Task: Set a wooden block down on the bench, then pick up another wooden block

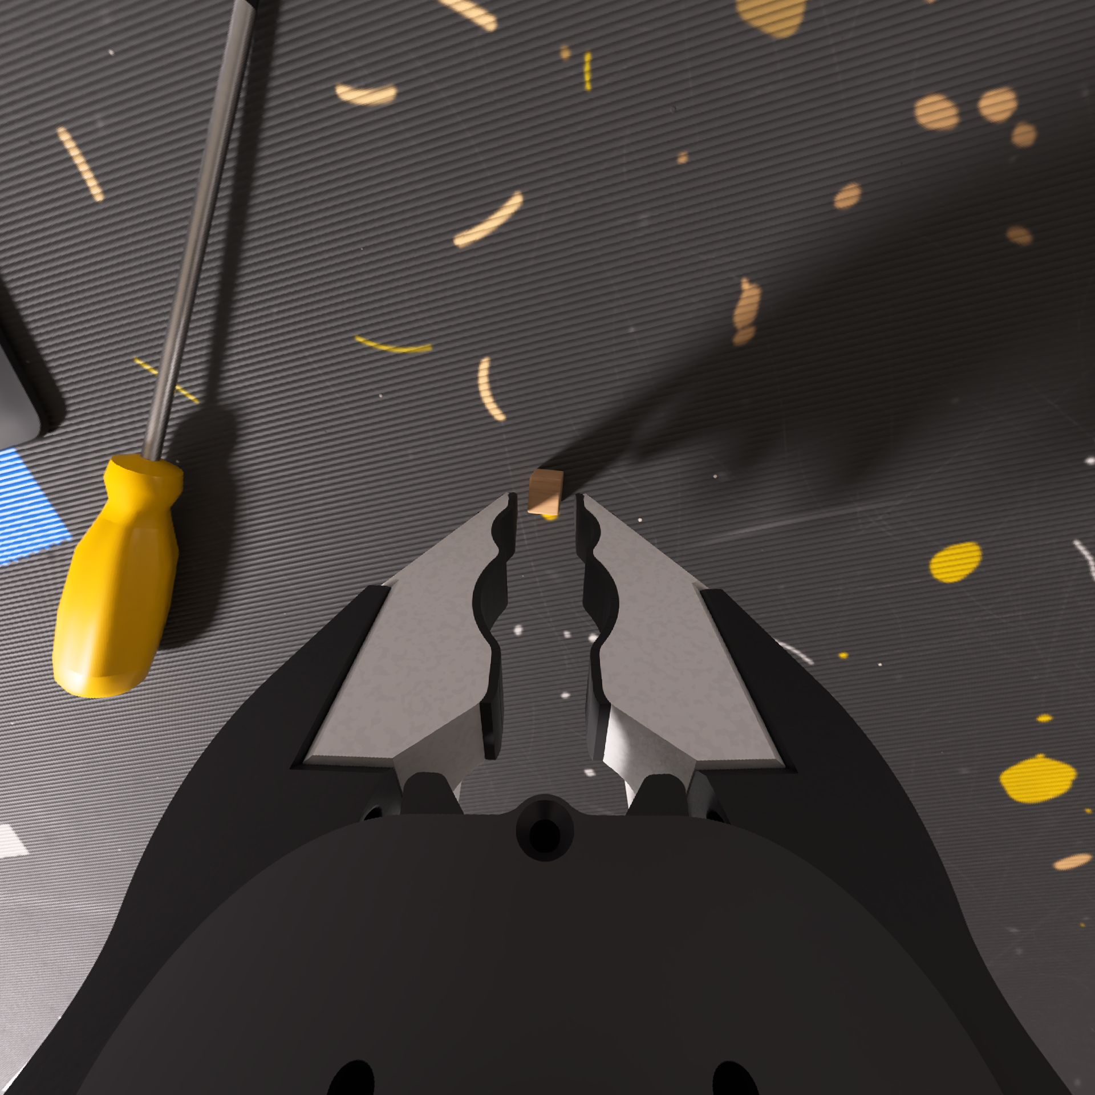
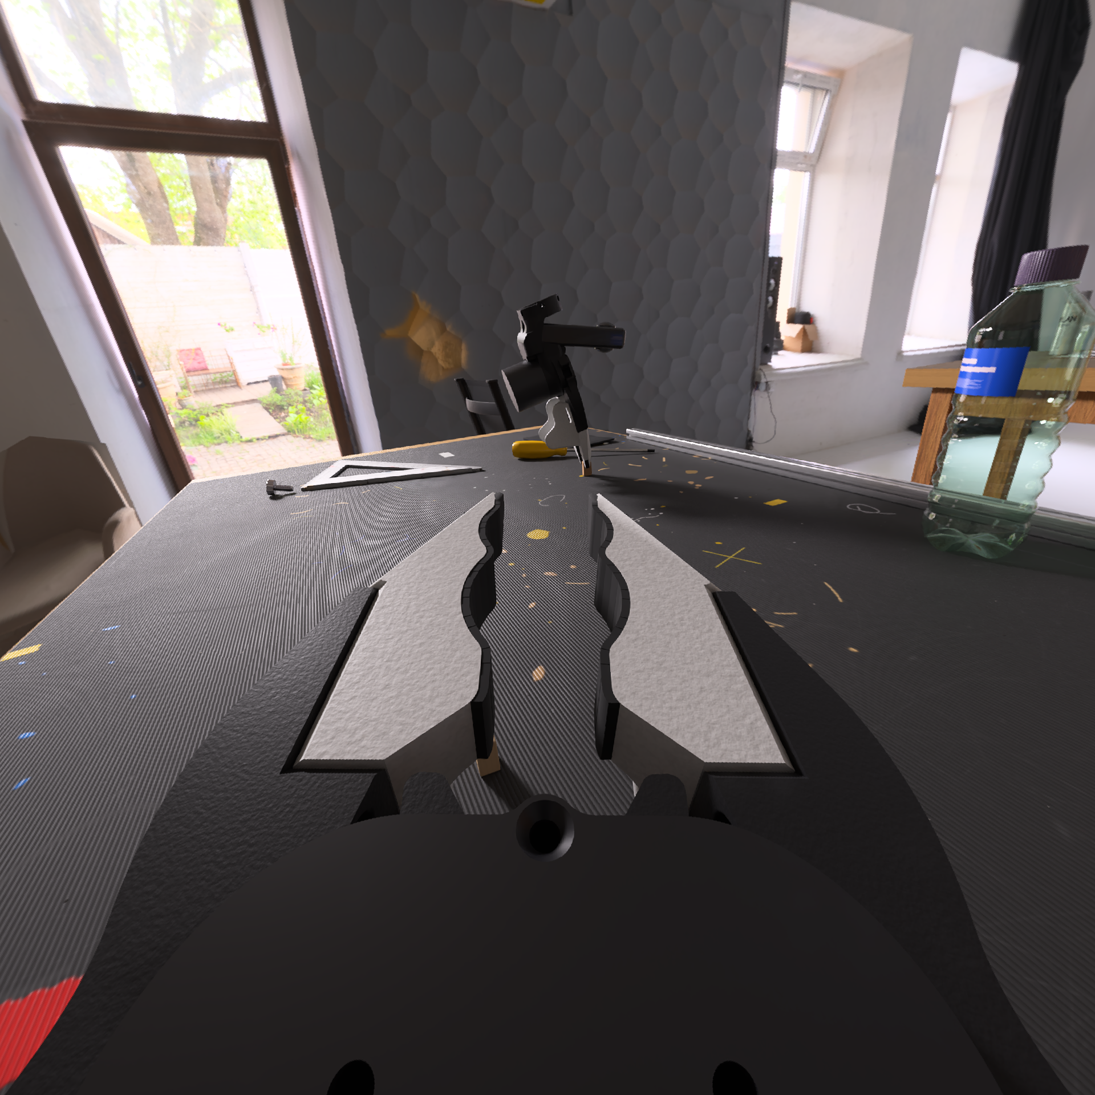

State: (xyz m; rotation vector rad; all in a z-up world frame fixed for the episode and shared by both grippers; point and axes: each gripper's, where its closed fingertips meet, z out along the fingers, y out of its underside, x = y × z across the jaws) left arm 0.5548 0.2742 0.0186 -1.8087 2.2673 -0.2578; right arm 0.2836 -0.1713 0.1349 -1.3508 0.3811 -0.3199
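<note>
Left hand-held gripper [image 1: 545,503] poised over block [image 1: 545,492], fingers slightly parted and just clear of its sides, gripping nothing; block resting on counter [image 1: 770,592], right of screwdriver [image 1: 118,569]. Judged: either just set down or about to be grasped, cannot tell which. Right hand-held gripper [image 2: 548,503] low over counter, parted, empty; small tan piece [image 2: 489,764] near its finger roots, perhaps a second block. Only right view shows bottle [image 2: 1001,426], set square [image 2: 385,474], bolt [image 2: 277,488]
</note>
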